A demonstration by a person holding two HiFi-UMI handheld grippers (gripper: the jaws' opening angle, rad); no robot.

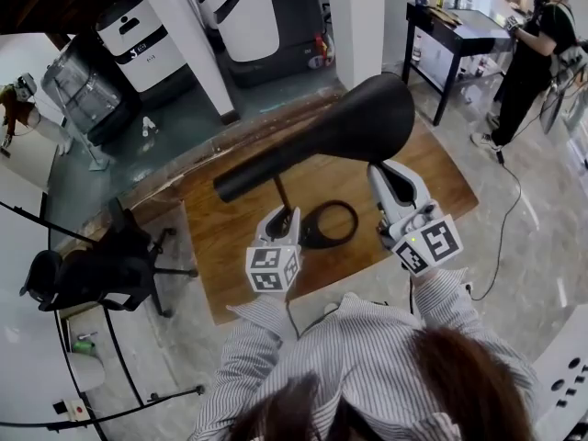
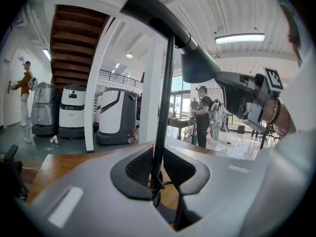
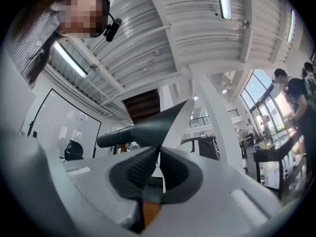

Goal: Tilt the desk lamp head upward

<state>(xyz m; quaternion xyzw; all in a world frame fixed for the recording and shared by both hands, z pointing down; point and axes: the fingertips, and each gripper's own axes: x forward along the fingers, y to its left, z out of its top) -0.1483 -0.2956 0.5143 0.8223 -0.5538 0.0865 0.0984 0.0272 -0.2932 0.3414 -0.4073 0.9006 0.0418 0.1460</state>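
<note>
Lamp base (image 1: pixel 328 225) on worktop (image 1: pixel 230 246), close to near edge, about midway along it. Stem (image 1: pixel 279 191) rises from base's left side. Lamp head (image 1: pixel 358 127) atop stem, lying across above worktop, wide end right. Left tool (image 1: pixel 281 219) at near edge, on stem. Right tool (image 1: pixel 385 171) to its right, on lamp head's wide end. Office chair (image 1: pixel 110 265) on floor off worktop's left edge. Service robots (image 1: pixel 243 16) beyond far edge.

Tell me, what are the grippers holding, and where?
Left gripper clamps the thin stem; right gripper pinches the lamp head by its rim.
</note>
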